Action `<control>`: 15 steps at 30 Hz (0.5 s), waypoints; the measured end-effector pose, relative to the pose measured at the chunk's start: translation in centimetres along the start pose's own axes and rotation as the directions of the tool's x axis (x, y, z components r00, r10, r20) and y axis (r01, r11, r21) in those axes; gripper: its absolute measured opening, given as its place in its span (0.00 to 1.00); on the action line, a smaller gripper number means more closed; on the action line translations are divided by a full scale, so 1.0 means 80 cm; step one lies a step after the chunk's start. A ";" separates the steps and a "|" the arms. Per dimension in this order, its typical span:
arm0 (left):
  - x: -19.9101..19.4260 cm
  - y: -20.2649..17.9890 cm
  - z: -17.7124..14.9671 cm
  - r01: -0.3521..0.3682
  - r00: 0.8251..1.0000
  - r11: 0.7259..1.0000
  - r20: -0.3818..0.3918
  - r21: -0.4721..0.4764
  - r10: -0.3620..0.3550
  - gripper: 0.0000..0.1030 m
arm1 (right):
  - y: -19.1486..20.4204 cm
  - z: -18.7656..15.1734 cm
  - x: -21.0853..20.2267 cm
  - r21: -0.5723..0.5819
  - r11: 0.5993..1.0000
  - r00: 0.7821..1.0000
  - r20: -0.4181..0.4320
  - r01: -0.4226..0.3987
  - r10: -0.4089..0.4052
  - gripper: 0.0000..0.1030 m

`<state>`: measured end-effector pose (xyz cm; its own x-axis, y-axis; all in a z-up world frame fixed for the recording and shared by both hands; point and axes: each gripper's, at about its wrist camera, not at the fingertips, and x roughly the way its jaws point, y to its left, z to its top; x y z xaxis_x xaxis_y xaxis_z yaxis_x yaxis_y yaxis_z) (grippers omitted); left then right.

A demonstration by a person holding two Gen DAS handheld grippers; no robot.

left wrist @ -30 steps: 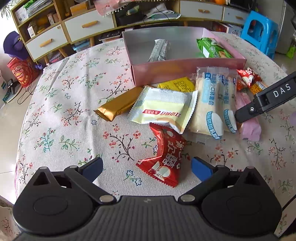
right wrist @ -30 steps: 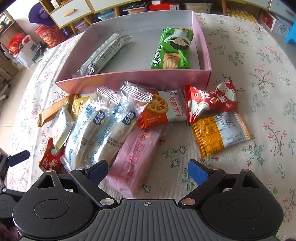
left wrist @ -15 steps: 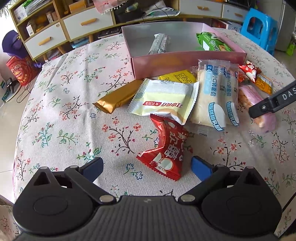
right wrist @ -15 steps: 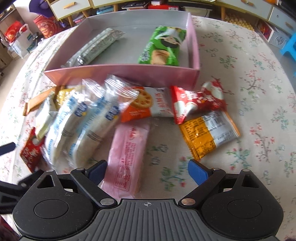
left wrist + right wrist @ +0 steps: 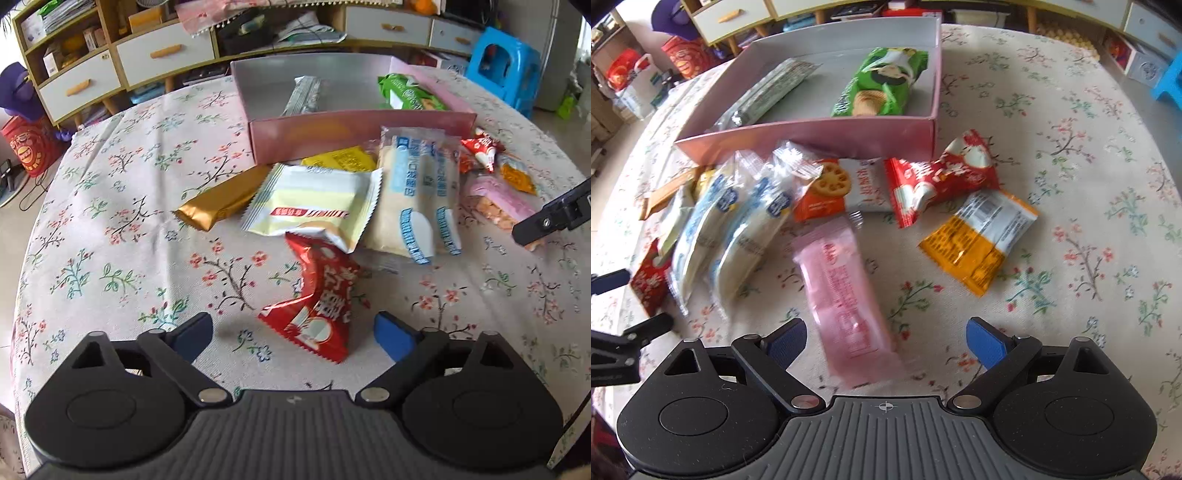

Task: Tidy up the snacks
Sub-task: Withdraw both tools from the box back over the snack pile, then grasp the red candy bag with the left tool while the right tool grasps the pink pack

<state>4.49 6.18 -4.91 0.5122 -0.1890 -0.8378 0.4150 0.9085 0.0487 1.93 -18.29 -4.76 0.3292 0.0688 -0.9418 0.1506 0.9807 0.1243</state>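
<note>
Left gripper (image 5: 291, 332) jaws closing around red packet (image 5: 314, 299), pads not yet touching. Right gripper (image 5: 884, 338), spread, now straddles pink packet (image 5: 846, 295). 2 pickups imminent.

Most of the print is Chinese and too small or blurred to read — white characters on the red packet (image 5: 314, 299), red ones on a band across the cream packet (image 5: 314, 206), blue vertical lines on the clear bread bag (image 5: 421, 199). The pink packet (image 5: 846, 295) has red lettering I can't make out, the orange-and-white biscuit packet (image 5: 842, 192) orange characters, the green wafer packet (image 5: 882, 81) white ones — nothing legible
</note>
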 end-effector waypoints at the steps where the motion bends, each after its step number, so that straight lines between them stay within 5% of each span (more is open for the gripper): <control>1: -0.001 -0.001 0.001 0.003 1.000 1.000 0.004 0.001 -0.003 0.85 | 0.001 -0.001 0.000 -0.001 1.000 1.000 -0.002 -0.008 0.008 0.92; 15: -0.008 -0.005 0.010 0.032 0.999 1.000 0.041 0.000 -0.032 0.44 | 0.021 -0.006 0.001 -0.075 0.997 0.999 0.030 -0.018 0.020 0.89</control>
<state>4.56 5.65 -3.95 0.5292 -0.2327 -0.8160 0.4310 0.9021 0.0223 1.79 -16.58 -4.78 0.3602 0.0829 -0.9292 0.0745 0.9903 0.1172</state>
